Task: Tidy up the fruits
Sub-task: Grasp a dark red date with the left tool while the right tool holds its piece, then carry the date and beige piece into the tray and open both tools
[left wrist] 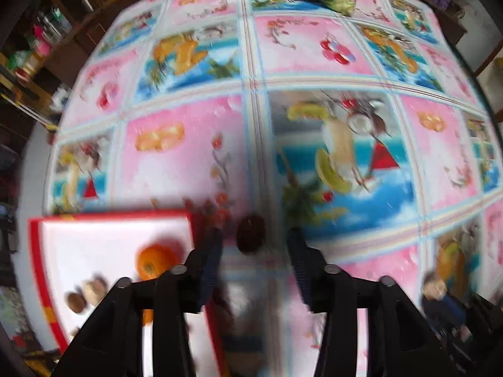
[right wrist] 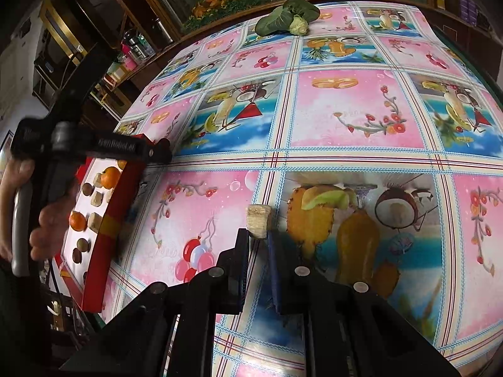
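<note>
The left gripper pointed steeply down at the table, its jaws standing partly apart. A small dark round fruit lay on the patterned cloth between the two fingertips, a little nearer the left one; the blur in the left wrist view made it impossible to tell whether either pad touched it, though a gap showed on the right side. Just to the left of that gripper sat the red-rimmed tray with its white floor. On it, near the gripper's left finger, rested an orange, and further left and nearer lay a brown round fruit touching a pale chunk.

The right gripper was clamped narrowly on a pale, fibrous block of fruit, which stuck out beyond the fingertips above the cloth. In the right wrist view the tray stood well to the left, holding rows of oranges, brown fruits and pale chunks. A hand gripped the handle of the other gripper over that tray.

At the far edge of the table lay a leafy green vegetable, well apart from both grippers.
</note>
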Action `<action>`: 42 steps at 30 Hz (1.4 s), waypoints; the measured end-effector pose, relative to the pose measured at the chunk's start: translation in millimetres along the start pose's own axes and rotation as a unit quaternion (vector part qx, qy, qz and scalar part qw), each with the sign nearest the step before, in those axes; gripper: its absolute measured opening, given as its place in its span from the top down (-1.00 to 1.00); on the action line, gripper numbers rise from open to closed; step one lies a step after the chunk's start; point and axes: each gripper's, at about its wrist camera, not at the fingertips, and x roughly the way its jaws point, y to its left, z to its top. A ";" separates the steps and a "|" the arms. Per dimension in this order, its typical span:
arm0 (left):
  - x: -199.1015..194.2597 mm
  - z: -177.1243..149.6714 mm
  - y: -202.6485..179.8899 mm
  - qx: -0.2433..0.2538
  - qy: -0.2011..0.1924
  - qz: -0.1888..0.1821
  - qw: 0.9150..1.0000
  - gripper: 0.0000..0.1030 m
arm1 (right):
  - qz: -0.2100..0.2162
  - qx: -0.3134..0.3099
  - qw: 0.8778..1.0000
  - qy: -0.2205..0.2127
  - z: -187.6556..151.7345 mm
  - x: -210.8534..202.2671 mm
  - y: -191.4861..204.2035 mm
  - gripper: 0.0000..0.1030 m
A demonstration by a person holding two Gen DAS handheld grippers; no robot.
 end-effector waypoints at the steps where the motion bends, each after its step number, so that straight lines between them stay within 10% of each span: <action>1: 1.1 2.8 -1.1 0.001 0.001 0.003 1.000 0.04 | -0.001 -0.001 1.000 0.000 0.1 0.1 0.5 0.76; 15: 11.1 6.5 -3.7 0.033 0.000 0.011 0.999 0.67 | -0.006 -0.001 1.000 0.003 2.6 1.5 1.6 0.76; 26: -34.6 -60.6 30.1 0.007 -0.010 -0.158 0.987 0.67 | -0.023 -0.014 1.000 0.002 3.5 -6.5 20.9 0.76; 33: -88.2 -123.3 109.1 -0.016 -0.052 -0.206 0.977 0.67 | -0.026 -0.056 0.998 0.010 5.7 -4.3 69.3 0.76; 42: -128.2 -144.8 231.0 -0.091 -0.106 -0.151 0.979 0.67 | -0.011 -0.129 0.992 0.005 27.9 6.7 150.5 0.77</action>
